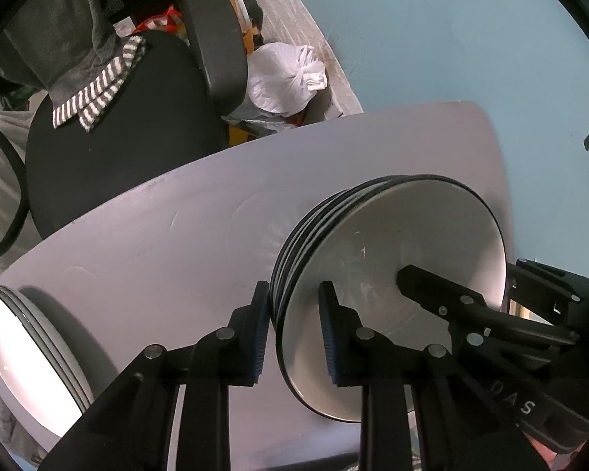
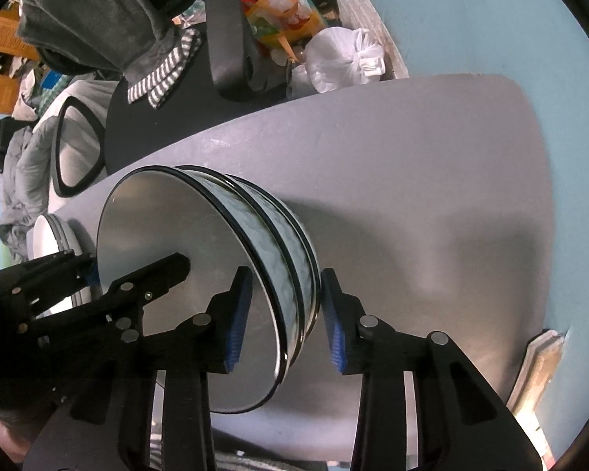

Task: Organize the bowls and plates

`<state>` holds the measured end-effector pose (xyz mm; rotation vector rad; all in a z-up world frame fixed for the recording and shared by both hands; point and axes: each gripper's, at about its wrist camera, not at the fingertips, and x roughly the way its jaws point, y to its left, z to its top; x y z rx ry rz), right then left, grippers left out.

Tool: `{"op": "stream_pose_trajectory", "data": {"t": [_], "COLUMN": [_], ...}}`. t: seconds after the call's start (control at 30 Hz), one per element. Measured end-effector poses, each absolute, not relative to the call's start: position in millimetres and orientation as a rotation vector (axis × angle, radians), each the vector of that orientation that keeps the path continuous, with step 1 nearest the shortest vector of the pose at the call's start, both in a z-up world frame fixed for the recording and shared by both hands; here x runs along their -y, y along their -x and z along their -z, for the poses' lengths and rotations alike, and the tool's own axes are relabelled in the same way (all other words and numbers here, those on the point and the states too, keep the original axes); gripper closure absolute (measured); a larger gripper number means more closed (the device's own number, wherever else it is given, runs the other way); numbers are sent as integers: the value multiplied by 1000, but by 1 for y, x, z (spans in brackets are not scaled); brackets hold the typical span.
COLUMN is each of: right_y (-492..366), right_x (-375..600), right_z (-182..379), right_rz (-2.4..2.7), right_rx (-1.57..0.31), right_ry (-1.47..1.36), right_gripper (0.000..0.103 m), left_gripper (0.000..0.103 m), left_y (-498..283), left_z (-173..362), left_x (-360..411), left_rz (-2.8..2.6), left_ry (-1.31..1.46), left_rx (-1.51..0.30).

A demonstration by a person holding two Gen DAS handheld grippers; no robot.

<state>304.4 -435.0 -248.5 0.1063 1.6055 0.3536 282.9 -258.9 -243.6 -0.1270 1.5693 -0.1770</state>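
Your left gripper (image 1: 294, 333) and right gripper (image 2: 286, 325) straddle opposite rims of the stack of black-rimmed white ceramic bowls (image 1: 392, 274) on the grey round table (image 1: 176, 235); both jaws parted, gripping nothing. Left of this stack lies a pile of white plates (image 1: 31, 349). Only the right view shows an orange bag (image 2: 290, 11).

Cluttered home room, office chair (image 1: 129, 133) draped with clothes (image 1: 66, 31), tied plastic bag (image 1: 282, 78)
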Motion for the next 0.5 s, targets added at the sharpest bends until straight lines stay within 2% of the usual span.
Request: {"op": "stream_pose_trajectory", "data": {"t": [0.1,0.27,0.5], "right_y": [-304,-303,-299], "right_x": [435,437,438], "right_z": [248,245,244], "right_rz": [-342,-315,-296], "right_rx": [-1609,-1614,-1615], "right_ry": [-110,-98,-102], "right_gripper": [72,83,84], "left_gripper": [80,80,79], "left_y": [-281,-278,-278], "left_z": [242,237,238], "left_x": [260,260,261], "left_rz": [181,184,176], "left_ry": [115,101,82], "left_rx": [-1570,-1575,-1580]}}
